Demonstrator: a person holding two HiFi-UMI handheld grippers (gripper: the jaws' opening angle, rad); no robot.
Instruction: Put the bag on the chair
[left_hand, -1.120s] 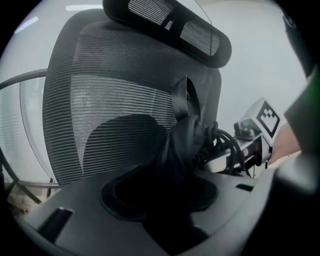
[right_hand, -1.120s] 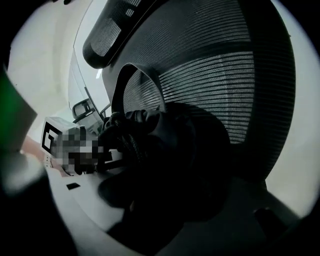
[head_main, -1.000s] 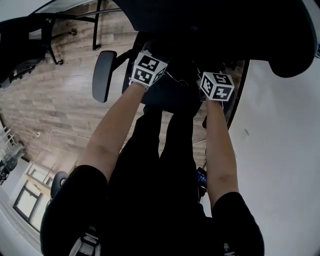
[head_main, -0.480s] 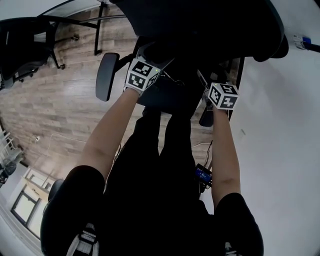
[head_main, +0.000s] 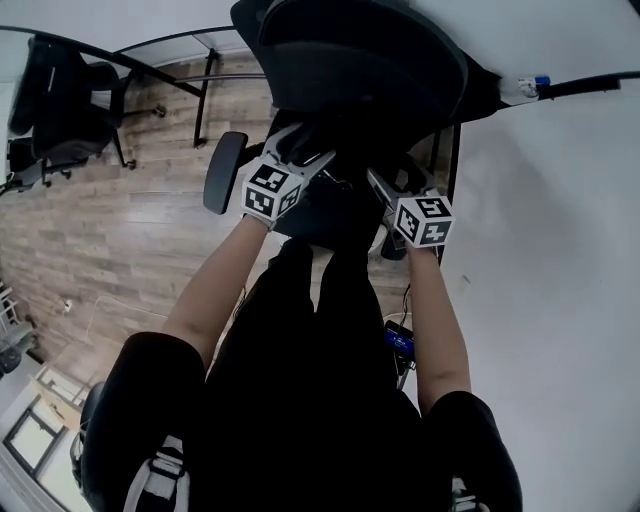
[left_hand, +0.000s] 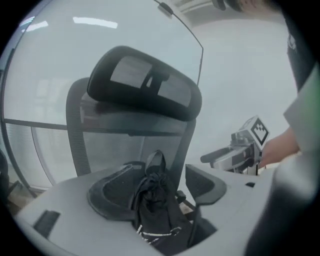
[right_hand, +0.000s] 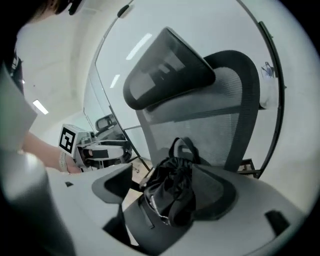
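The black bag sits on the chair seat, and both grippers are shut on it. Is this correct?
No. The bag does sit on the chair, but the left gripper and right gripper have just been opening; their fingers stand apart, off the bag, as both gripper views show.

Behind the bag (right_hand: 172, 192), the chair's backrest (right_hand: 210, 125) and headrest (right_hand: 167, 70) block passage; the near side lies open.
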